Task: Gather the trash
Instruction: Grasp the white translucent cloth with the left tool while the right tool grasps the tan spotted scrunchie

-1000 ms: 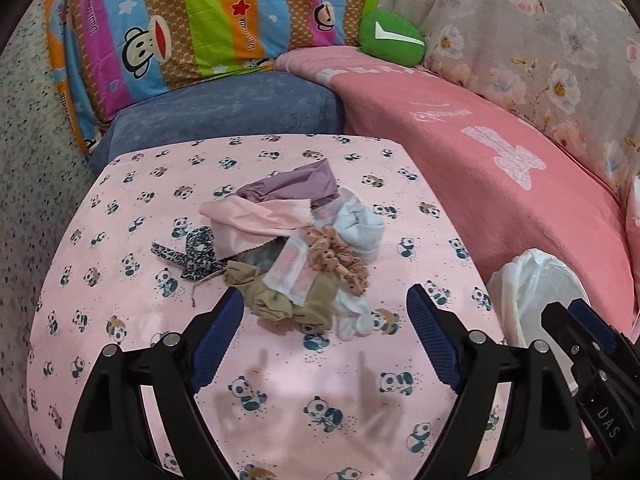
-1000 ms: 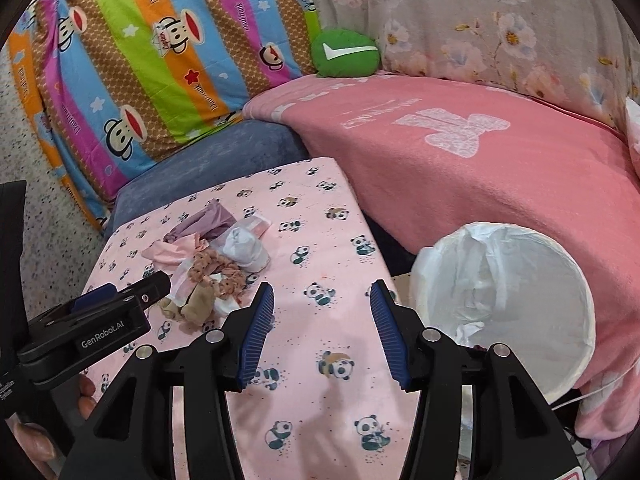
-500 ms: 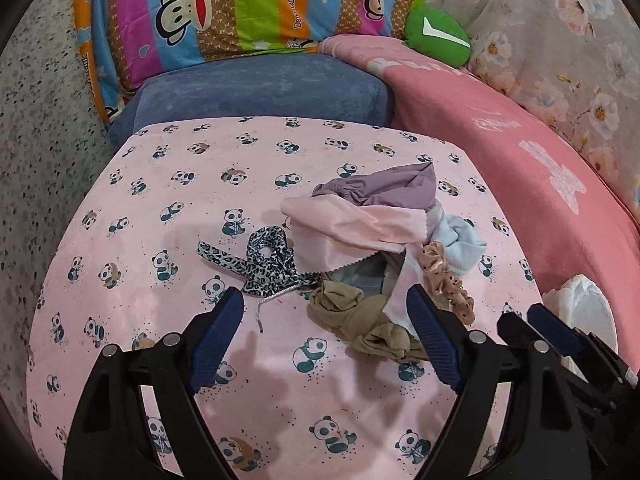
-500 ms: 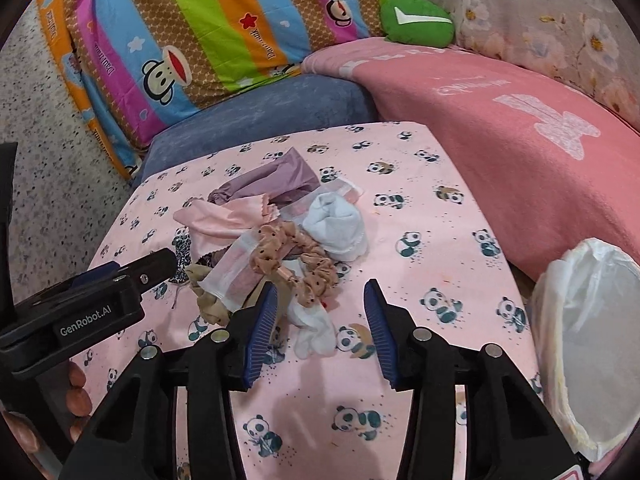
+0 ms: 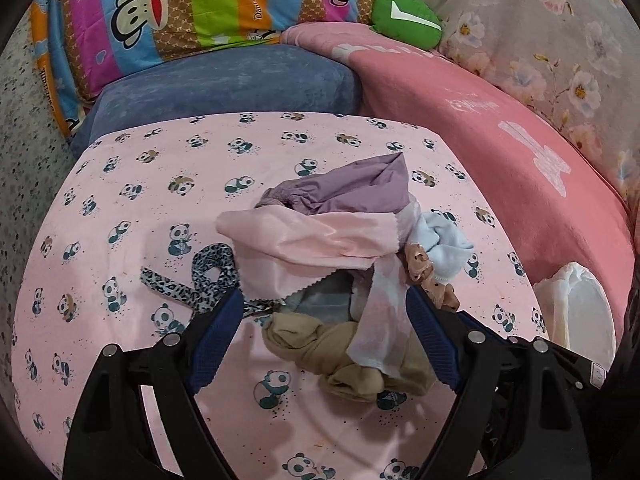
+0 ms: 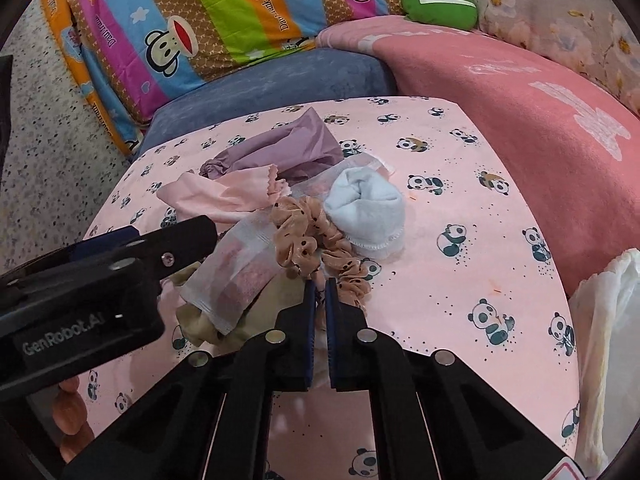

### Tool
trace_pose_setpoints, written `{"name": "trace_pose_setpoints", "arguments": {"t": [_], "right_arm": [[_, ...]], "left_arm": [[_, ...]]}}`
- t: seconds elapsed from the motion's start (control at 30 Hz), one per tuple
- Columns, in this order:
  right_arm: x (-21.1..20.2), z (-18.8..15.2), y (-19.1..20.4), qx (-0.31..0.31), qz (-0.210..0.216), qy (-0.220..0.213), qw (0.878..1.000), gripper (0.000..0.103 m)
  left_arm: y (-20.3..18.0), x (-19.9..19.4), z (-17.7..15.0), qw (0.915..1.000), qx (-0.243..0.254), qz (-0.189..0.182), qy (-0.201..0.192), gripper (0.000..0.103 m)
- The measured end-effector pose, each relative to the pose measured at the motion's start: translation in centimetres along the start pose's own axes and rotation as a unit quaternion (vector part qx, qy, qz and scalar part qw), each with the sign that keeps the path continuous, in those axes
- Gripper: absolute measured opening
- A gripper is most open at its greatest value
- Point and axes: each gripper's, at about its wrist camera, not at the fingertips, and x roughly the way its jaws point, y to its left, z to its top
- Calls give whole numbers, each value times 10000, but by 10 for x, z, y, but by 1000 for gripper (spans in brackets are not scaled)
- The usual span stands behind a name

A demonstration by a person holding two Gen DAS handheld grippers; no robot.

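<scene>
A heap of fabric scraps lies on the pink panda-print table point(image 5: 120, 208): purple cloth point(image 5: 352, 190), pink satin piece point(image 5: 304, 240), leopard strip point(image 5: 208, 276), tan cloth point(image 5: 340, 352), light-blue sock point(image 6: 368, 204) and a brown dotted scrunchie point(image 6: 320, 248). My left gripper point(image 5: 324, 344) is open, its fingers straddling the tan cloth and a white-pink strip point(image 5: 380, 320). My right gripper point(image 6: 319, 304) is shut on the scrunchie's near edge; something white shows between its jaws lower down. The left gripper also shows in the right wrist view point(image 6: 120, 268).
A bin lined with a white bag point(image 5: 576, 312) stands at the table's right edge, also in the right wrist view point(image 6: 608, 344). Behind are a blue cushion point(image 5: 224, 84), a pink blanket point(image 5: 500, 152), a striped monkey pillow point(image 5: 180, 8) and a green toy point(image 5: 404, 16).
Both grippers moved in on the heap. My right gripper closed from open onto the scrunchie. My left gripper advanced so its open fingers now flank the tan cloth.
</scene>
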Motion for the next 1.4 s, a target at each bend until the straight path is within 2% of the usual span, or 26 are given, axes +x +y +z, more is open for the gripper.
{"name": "trace_pose_setpoints", "arguments": {"t": [0.2, 0.37, 0.43, 0.53, 0.73, 0.9, 1.1, 1.2, 1.4], "right_arm": [[-16, -6, -26, 461, -15, -108, 9989, 6], [-32, -10, -45, 718, -10, -190, 9972, 5], [-41, -11, -50, 791, -16, -253, 9965, 5], [-53, -13, -58, 898, 24, -355, 9953, 2], [-83, -12, -68, 959, 79, -656, 9932, 2], [-95, -15, -75, 1002, 149, -669, 9926, 3], [-82, -34, -67, 882, 425, -264, 9948, 16], [-65, -44, -55, 737, 547, -37, 9958, 35], [-25, -56, -31, 380, 471, 353, 9975, 36]], "left_arm": [[-25, 16, -3, 9993, 289, -145, 180, 66], [-33, 26, -7, 9988, 287, -184, 362, 31], [-33, 22, -9, 9987, 252, -247, 359, 24], [-38, 11, -10, 9989, 245, -282, 293, 18], [-58, -19, -8, 9988, 297, -388, 47, 16], [-72, -44, -5, 9982, 343, -447, -187, 16], [-79, -59, -2, 9974, 363, -524, -349, 16], [-76, -60, -3, 9973, 333, -547, -349, 16], [-60, -55, -6, 9982, 178, -517, -259, 16]]}}
